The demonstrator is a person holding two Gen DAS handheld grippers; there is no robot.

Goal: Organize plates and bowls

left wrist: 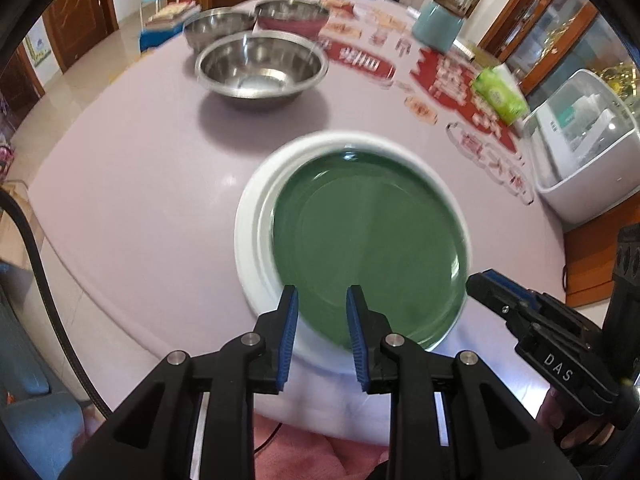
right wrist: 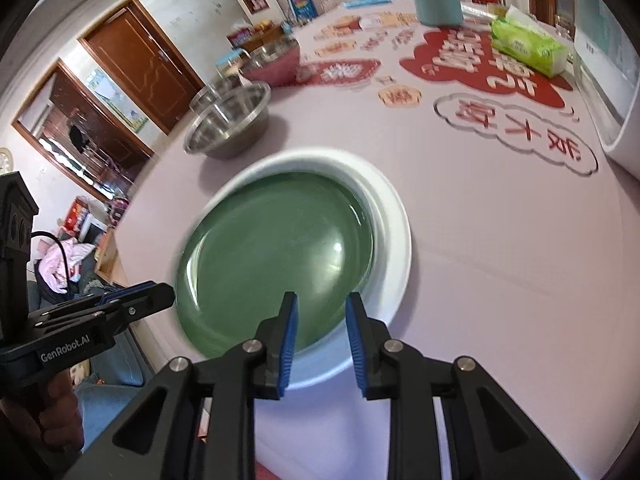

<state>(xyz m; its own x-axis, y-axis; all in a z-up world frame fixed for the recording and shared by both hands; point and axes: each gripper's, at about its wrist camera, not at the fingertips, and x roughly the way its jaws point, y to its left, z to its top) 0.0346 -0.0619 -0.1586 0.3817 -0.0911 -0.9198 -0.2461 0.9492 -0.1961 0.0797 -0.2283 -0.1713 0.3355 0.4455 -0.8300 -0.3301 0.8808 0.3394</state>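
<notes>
Left gripper (left wrist: 322, 300) jaws slightly apart, blue ribbed pads, nothing between them, hovering over near rim of green plate (left wrist: 368, 248). Plate round, glossy, shallow, sits inside wider white plate (left wrist: 250, 240), offset toward 3 o'clock; round, so no long axis. Stack lies on smooth pale-lilac tabletop (left wrist: 140, 160) near its front edge. At 11 o'clock, three round stainless-steel bowls, nearest (left wrist: 260, 66) upright, mouth up. Right gripper (right wrist: 322, 308) at 4 o'clock in the left view, also narrowly open, empty, over the plate's near rim. Green tissue pack (right wrist: 528, 46) at 1 o'clock, teal canister (right wrist: 438, 0) behind.
</notes>
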